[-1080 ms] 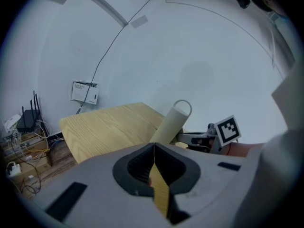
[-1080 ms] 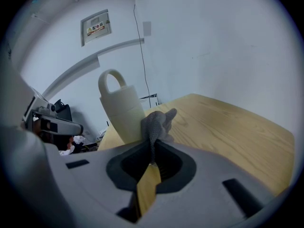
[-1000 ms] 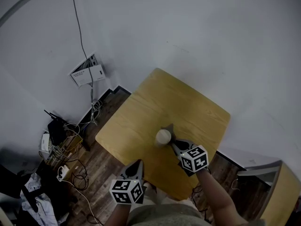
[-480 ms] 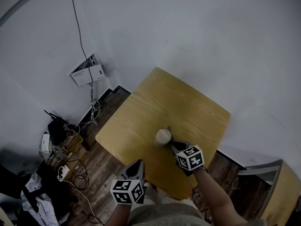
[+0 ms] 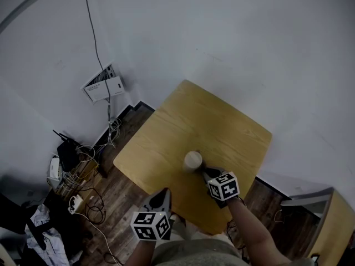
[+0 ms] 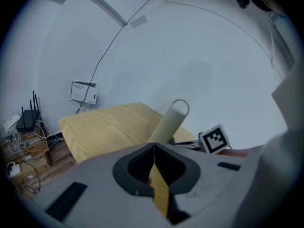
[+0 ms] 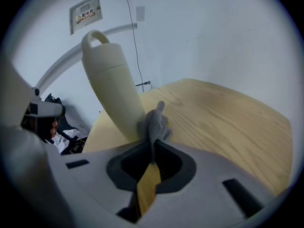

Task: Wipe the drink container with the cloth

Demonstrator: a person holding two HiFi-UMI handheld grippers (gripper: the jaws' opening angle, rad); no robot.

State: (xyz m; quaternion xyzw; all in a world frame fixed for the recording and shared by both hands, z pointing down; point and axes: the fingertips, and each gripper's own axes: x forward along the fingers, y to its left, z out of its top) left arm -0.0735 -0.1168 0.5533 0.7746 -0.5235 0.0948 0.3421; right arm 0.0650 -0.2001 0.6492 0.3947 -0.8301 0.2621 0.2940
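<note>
A tall cream drink container (image 5: 193, 159) (image 7: 111, 87) (image 6: 170, 122) with a loop handle on its lid stands upright on the wooden table (image 5: 222, 126). My right gripper (image 5: 204, 172) (image 7: 153, 144) is shut on a grey knitted cloth (image 7: 154, 123), whose free end is pressed against the container's lower side. My left gripper (image 5: 162, 197) (image 6: 153, 151) sits shut with nothing in it at the table's near edge, a short way left of the container.
The table (image 7: 223, 118) fills the corner by white walls. On the floor at the left lie a router, cables and clutter (image 5: 72, 165). A white box with a label (image 5: 102, 85) leans against the wall.
My right gripper has slid slightly left and back along the container's base with the cloth. The left gripper and container stay put.
</note>
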